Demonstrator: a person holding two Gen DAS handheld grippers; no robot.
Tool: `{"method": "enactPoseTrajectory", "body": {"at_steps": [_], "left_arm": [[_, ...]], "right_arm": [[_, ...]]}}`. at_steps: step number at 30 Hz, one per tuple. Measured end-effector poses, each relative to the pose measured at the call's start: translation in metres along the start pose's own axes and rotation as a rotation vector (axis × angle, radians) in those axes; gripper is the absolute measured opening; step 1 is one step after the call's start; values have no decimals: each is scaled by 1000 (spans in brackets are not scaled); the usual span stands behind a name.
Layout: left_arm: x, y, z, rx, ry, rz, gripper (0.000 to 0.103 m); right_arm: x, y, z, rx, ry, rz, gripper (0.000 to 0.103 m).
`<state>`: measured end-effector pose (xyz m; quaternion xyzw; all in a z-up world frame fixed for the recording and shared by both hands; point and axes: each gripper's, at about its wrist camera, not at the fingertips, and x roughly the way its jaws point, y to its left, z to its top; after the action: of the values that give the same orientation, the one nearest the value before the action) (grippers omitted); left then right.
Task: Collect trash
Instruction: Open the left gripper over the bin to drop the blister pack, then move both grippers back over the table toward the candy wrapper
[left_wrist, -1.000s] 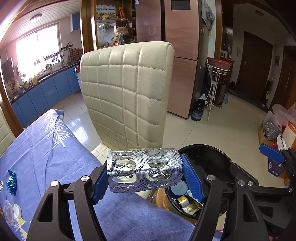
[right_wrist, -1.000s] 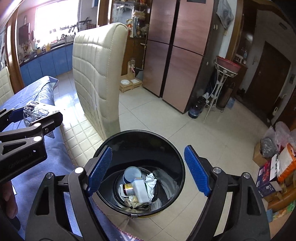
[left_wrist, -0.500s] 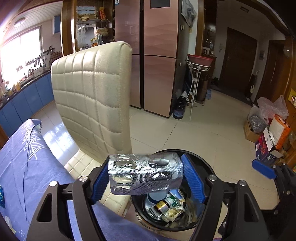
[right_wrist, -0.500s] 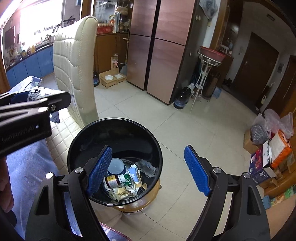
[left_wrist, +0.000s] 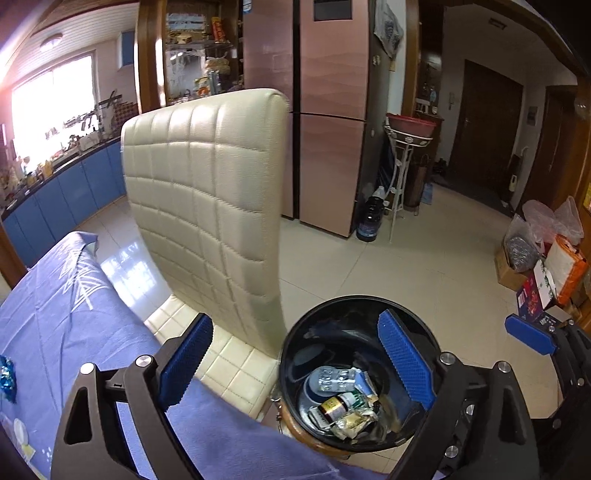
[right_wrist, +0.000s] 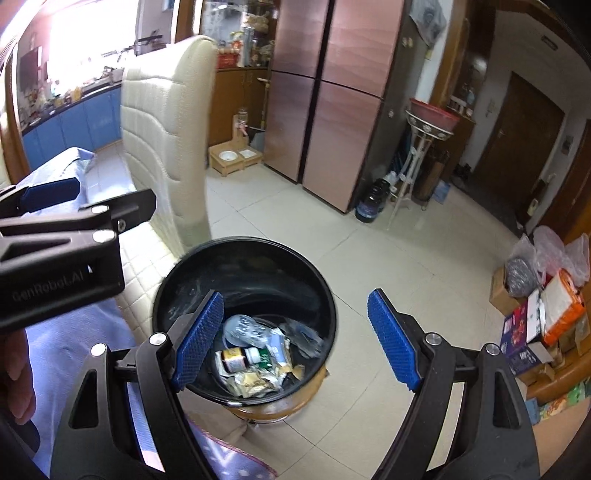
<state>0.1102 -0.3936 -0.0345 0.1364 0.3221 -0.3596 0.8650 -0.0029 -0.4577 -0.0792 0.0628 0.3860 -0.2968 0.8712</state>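
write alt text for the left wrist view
Left tongs, jaws opening and empty, above a black bin holding a foil pill pack, a small bottle and wrappers. Behind stand a cream chair and a blue tablecloth.

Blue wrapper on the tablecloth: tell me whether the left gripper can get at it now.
Probably yes: the left gripper, jaws opening and empty, has only bare tablecloth before the blue wrapper.

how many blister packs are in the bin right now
1. A silver blister pack lies on top of the trash inside the black bin, toward its left side. More may be hidden underneath.
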Motion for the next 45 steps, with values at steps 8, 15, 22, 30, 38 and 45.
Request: {"method": "enactPoseTrajectory", "body": {"at_steps": [8, 15, 22, 30, 38, 45], "left_arm": [[-21, 54, -10, -84, 0, 109, 89], [-42, 110, -22, -176, -6, 216, 89], [-64, 166, -41, -261, -6, 318, 89], [-91, 226, -67, -357, 8, 442, 89], [-125, 286, -108, -471, 33, 583, 89], [-155, 330, -151, -592, 70, 695, 89]], "right_arm": [[-6, 47, 17, -90, -36, 92, 80], [-11, 104, 31, -191, -66, 195, 80], [-18, 161, 37, -282, -93, 294, 80], [-27, 227, 38, -374, -106, 396, 80], [-46, 304, 25, -499, -117, 532, 80], [-62, 368, 2, -627, -113, 645, 80]]}}
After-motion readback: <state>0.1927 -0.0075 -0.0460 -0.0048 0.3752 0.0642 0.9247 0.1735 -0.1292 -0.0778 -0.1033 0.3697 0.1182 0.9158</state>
